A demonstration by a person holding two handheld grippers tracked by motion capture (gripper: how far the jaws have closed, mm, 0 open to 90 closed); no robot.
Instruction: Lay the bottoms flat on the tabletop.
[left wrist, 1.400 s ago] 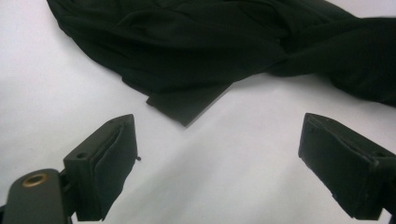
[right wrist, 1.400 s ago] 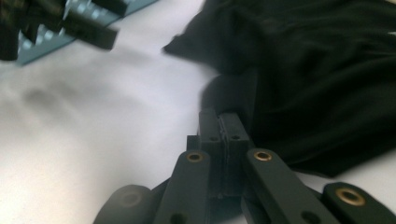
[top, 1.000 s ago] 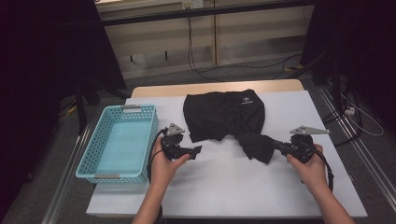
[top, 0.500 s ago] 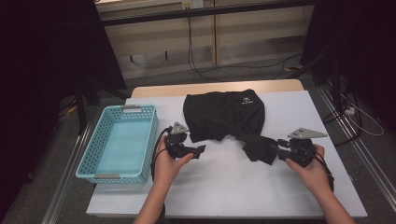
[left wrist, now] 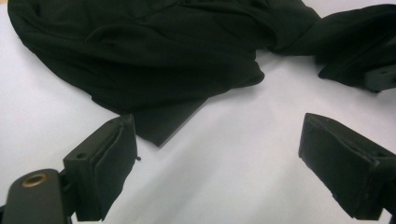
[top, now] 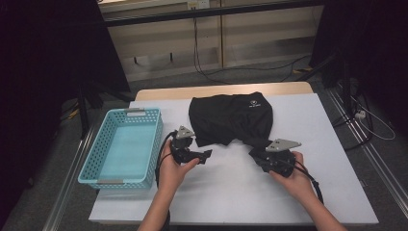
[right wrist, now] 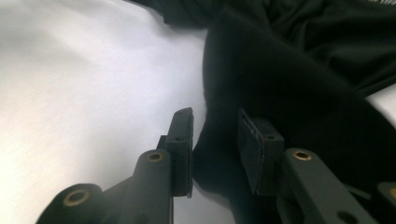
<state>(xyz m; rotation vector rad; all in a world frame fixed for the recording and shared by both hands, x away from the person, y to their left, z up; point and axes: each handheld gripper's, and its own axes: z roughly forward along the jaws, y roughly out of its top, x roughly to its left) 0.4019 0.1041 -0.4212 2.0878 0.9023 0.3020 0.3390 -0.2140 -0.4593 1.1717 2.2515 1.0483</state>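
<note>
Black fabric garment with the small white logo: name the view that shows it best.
The high view: the whole black fabric garment lies spread on the white table, logo visible. The left gripper view shows its near hem and folds; the right gripper view shows a dark fold close up between the right gripper jaws.

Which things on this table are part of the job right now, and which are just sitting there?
In use:
- black fabric garment with a small white logo
- right hand-held gripper, a fold of the garment between its jaws, which have just been closing
- left hand-held gripper, open

Lying about:
- light blue perforated plastic basket
- floor cables
</note>
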